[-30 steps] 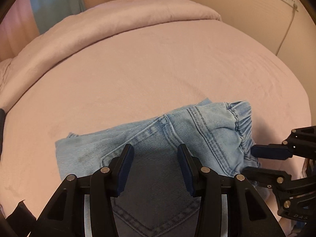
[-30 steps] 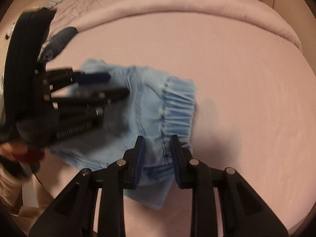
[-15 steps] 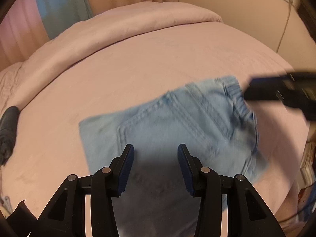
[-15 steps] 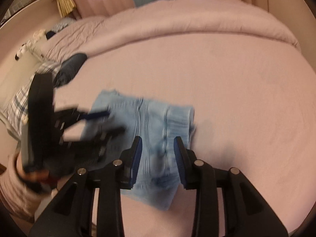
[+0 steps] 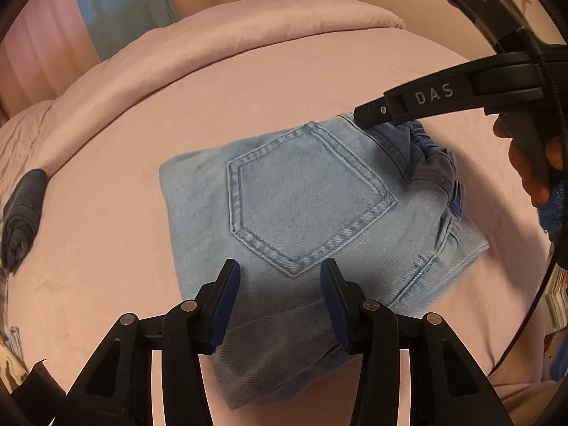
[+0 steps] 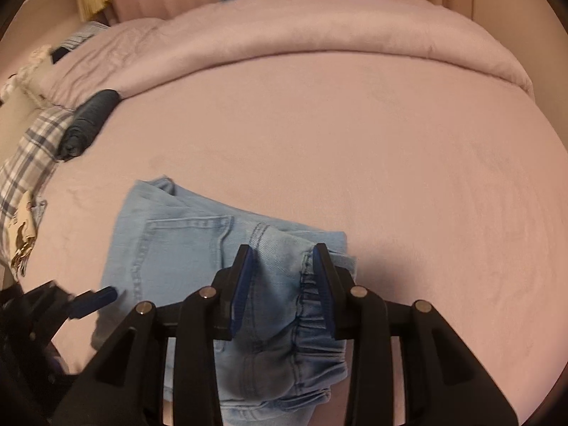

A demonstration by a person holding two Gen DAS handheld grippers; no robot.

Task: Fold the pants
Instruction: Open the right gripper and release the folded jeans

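My 2 grippers — left (image 5: 277,298), right (image 6: 284,284) — hang spread, pinching nothing; the folded pants (image 5: 305,195) lie just beneath, waistband nearer my right.

A pink bed (image 6: 355,142) fills the view, a folded pink duvet (image 6: 301,25) across its far side. A dark rolled garment (image 6: 88,124) lies at the bed's left edge, touching a plaid cloth (image 6: 28,156).
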